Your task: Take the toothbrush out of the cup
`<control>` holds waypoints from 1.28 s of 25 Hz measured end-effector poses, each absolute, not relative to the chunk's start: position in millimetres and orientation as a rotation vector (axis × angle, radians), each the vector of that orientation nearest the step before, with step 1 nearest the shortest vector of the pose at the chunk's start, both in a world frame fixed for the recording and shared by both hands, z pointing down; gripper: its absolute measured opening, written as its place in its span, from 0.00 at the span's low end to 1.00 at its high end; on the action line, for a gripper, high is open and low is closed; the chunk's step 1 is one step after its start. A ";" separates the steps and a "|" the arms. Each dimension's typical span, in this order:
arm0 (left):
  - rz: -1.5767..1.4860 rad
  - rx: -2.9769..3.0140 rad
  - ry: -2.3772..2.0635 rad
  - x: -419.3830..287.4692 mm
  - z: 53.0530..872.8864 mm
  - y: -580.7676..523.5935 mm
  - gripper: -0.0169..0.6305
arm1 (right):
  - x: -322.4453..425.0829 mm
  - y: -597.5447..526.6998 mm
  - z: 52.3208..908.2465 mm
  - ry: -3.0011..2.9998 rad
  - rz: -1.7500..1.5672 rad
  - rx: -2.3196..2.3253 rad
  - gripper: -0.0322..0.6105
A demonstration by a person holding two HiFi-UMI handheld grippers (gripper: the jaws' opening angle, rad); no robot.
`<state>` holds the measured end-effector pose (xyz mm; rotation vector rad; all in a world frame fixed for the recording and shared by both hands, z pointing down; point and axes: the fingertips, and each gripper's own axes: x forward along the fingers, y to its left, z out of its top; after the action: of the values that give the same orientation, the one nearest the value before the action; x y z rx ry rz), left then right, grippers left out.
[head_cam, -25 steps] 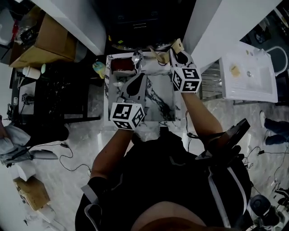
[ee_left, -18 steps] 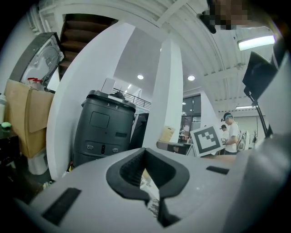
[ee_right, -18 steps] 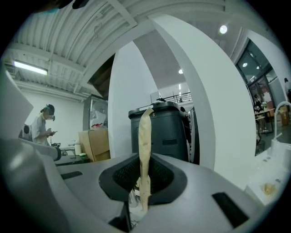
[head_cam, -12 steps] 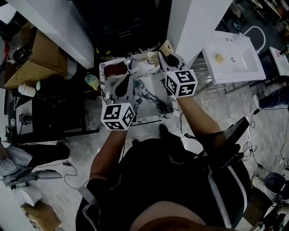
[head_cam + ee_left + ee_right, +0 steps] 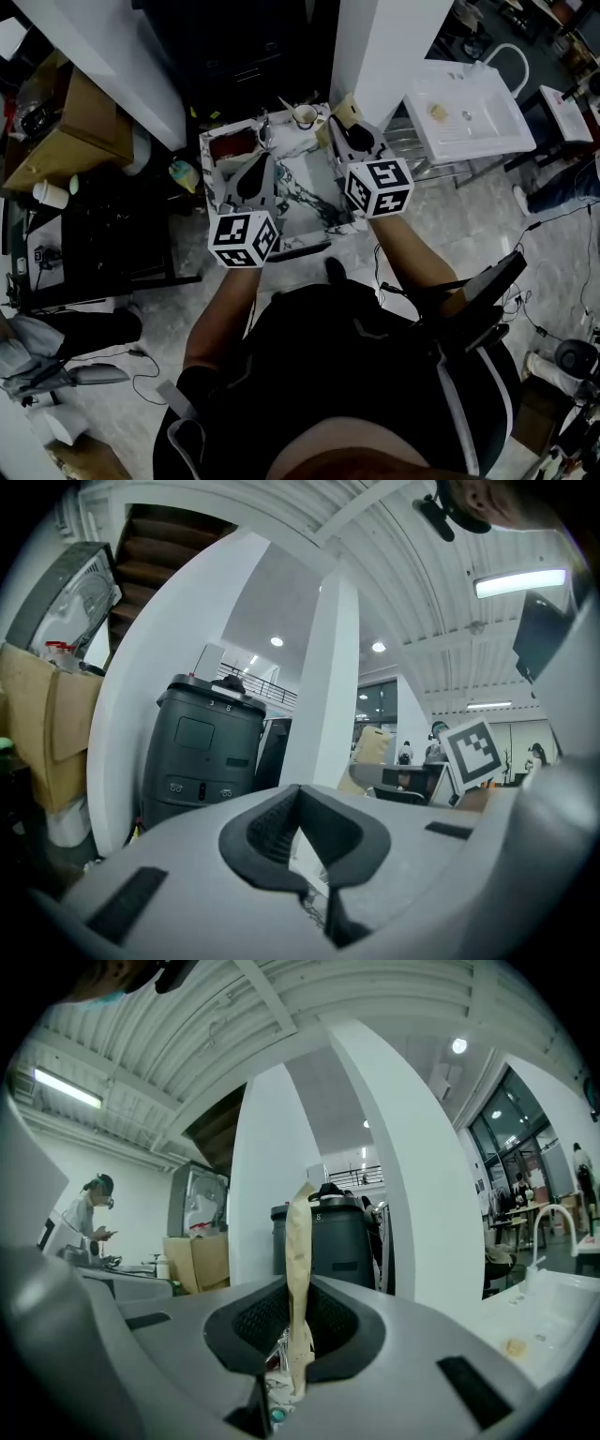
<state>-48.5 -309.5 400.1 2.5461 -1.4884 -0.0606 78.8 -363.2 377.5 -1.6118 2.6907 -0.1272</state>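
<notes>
My right gripper [image 5: 350,133] is shut on the toothbrush [image 5: 298,1269], a flat tan strip that stands upright between the pads. In the head view its tan end [image 5: 348,105] sticks out past the jaws, over the back right of the small marble table [image 5: 309,192]. A white cup [image 5: 305,115] stands at the table's back edge, left of that gripper. My left gripper [image 5: 255,175] hangs over the table's left half, shut with nothing between its pads [image 5: 281,832]. The right gripper's marker cube [image 5: 473,752] shows in the left gripper view.
A red-brown tray [image 5: 230,145] lies at the table's back left. A white sink unit [image 5: 464,117] stands to the right, a white pillar [image 5: 389,47] behind it. A dark grey bin [image 5: 202,752] and cardboard boxes [image 5: 66,131] are nearby. Cables run across the floor.
Both grippers have come up and back from the table's rear. The right one has moved further, carrying the tan toothbrush away from the cup. The left stays shut.
</notes>
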 end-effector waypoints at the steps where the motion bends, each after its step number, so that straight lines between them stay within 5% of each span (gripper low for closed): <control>1: -0.065 2.541 -1.490 -48.4 400.1 -309.5 0.03 | 79.6 -360.5 377.8 2.693 -0.124 -1.613 0.13; 21: -0.022 2.430 -1.647 -14.6 432.0 -385.1 0.04 | 123.3 -379.8 387.3 2.671 -0.161 -1.582 0.12; 25: 0.029 2.388 -1.670 -3.8 452.3 -409.5 0.19 | 132.8 -392.8 394.1 2.695 -0.176 -1.551 0.12; 32: 0.060 2.230 -1.750 0.1 495.1 -453.0 0.26 | 149.4 -413.5 408.7 2.743 -0.212 -1.478 0.12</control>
<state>0.1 -453.0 495.1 2.2304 -1.7503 0.0599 149.4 -413.5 408.7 -1.4780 2.7428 -0.2120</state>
